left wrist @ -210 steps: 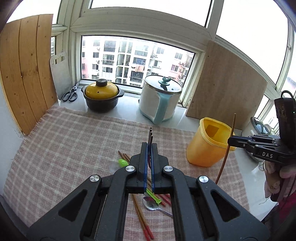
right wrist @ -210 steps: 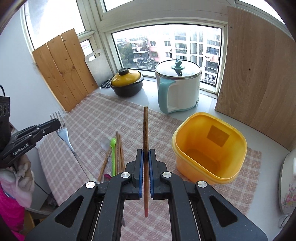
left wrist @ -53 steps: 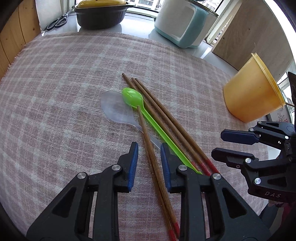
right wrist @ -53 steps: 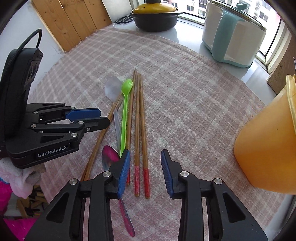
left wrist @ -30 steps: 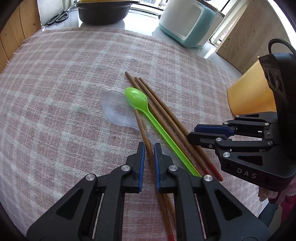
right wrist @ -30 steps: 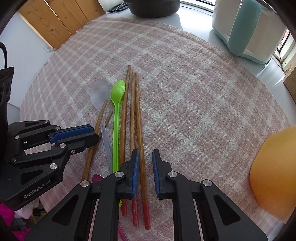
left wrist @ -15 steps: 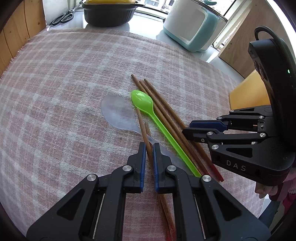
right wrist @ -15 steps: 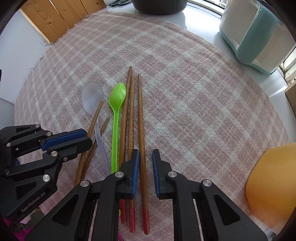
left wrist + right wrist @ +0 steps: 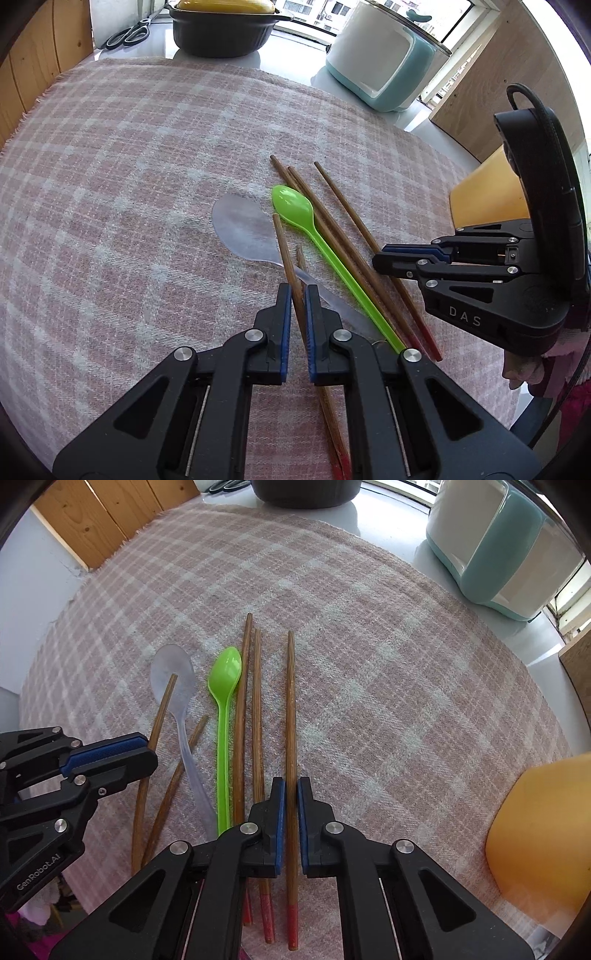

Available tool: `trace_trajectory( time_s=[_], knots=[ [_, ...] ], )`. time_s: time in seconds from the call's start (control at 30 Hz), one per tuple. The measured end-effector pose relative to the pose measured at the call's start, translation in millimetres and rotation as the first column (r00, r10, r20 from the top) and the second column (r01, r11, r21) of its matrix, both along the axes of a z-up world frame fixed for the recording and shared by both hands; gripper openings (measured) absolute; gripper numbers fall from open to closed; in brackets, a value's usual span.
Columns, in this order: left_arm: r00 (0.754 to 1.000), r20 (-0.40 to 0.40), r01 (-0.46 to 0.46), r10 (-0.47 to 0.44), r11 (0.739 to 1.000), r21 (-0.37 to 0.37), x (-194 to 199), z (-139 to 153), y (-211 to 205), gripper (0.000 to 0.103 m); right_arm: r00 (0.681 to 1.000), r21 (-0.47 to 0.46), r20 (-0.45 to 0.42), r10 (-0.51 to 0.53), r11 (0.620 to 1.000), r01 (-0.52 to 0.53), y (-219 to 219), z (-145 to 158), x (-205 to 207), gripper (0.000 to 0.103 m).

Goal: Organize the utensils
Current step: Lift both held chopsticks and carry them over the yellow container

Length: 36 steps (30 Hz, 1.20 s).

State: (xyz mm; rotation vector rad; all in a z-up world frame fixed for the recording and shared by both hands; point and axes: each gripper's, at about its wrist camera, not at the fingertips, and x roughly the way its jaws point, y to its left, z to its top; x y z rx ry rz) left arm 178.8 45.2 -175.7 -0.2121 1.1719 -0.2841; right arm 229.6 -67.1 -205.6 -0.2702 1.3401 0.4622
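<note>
The left claw (image 9: pixel 297 291) is clenched on one brown chopstick (image 9: pixel 286 251), whose thin tip lies over the bowl of the clear plastic spoon (image 9: pixel 242 230); only a narrow gap stays between the blue pads, and the stick fills it. A second brown chopstick (image 9: pixel 301 260) lies just beside it, outside the pads. The right claw (image 9: pixel 290 786) is also closed to a narrow gap and grips another chopstick (image 9: pixel 291 709), the one with a red end, which lies apart from the others. I take the green spoon (image 9: pixel 223 701) as the landmark: the clear spoon lies just to its left in the right wrist view, and two more red-ended chopsticks (image 9: pixel 248 709) lie touching its right side, between it and the stick that the right claw grips. All these utensils rest on a pink checked cloth (image 9: pixel 388 683) that covers the worktop. The yellow container (image 9: pixel 543 830) stands well apart from the green spoon, at the right edge of the cloth.
</note>
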Motion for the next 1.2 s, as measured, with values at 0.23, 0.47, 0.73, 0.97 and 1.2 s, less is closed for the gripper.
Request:
trace_trajectory(
  time_s=[0.23, 0.47, 0.73, 0.97, 1.2],
  knots=[
    [0.997, 0.026, 0.076, -0.076, 0.997, -0.013, -1, 14, 6, 0.005, 0.995, 0.013, 0.037, -0.090, 0.996, 0.090, -9, 12, -16, 0.005],
    [0.990, 0.072, 0.120, -0.119, 0.993, -0.018, -9, 37, 3, 0.004, 0.985, 0.051, 0.078, -0.155, 0.987, 0.151, -26, 33, -31, 0.005],
    [0.991, 0.131, 0.028, -0.023, 0.999, -0.037, -30, 67, -7, 0.003, 0.985, 0.109, 0.144, -0.098, 0.991, 0.083, -60, 70, -51, 0.005],
    [0.975, 0.207, -0.076, 0.080, 0.997, -0.025, -51, 99, -23, 0.003, 0.976, 0.168, 0.219, -0.012, 0.985, -0.026, -91, 110, -63, 0.005],
    [0.950, 0.272, -0.152, 0.153, 0.988, -0.024, -68, 127, -37, 0.002, 0.959, 0.220, 0.278, 0.048, 0.969, -0.113, -117, 141, -70, 0.005]
  ],
)
